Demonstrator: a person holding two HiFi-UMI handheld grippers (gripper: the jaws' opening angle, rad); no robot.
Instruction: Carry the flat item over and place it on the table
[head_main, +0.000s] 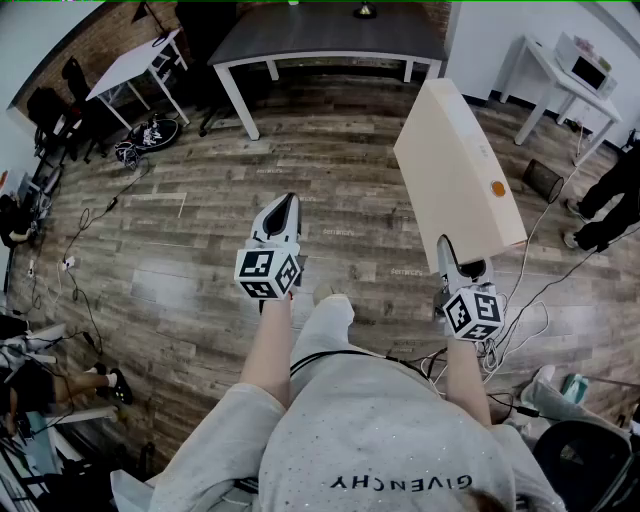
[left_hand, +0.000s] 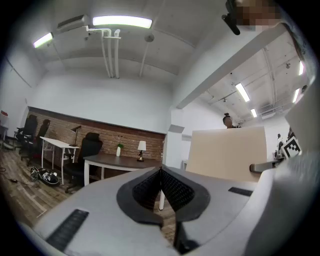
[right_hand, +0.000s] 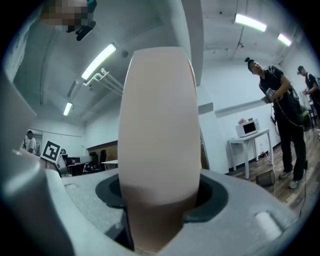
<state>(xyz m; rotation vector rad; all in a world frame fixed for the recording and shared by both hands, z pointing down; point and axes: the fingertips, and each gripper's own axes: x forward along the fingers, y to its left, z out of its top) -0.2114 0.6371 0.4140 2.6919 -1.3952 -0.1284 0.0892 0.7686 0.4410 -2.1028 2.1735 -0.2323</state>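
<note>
A flat beige box (head_main: 455, 170) stands on edge in the air, held at its near end by my right gripper (head_main: 462, 268), whose jaws are shut on it. In the right gripper view the box (right_hand: 160, 140) fills the gap between the jaws and rises up the middle of the picture. My left gripper (head_main: 283, 215) is held level to the left of the box, shut with nothing in it; its ribbed pads (left_hand: 161, 189) meet. From the left gripper view the box's broad face (left_hand: 227, 152) shows at the right. A dark-topped table (head_main: 320, 35) stands ahead across the wooden floor.
A white desk (head_main: 140, 65) and office chairs stand at the far left, cables (head_main: 80, 260) trail over the floor there. A white table with a microwave (head_main: 585, 70) is at the far right. A person (head_main: 610, 205) stands at the right edge, near a wire basket (head_main: 543, 180).
</note>
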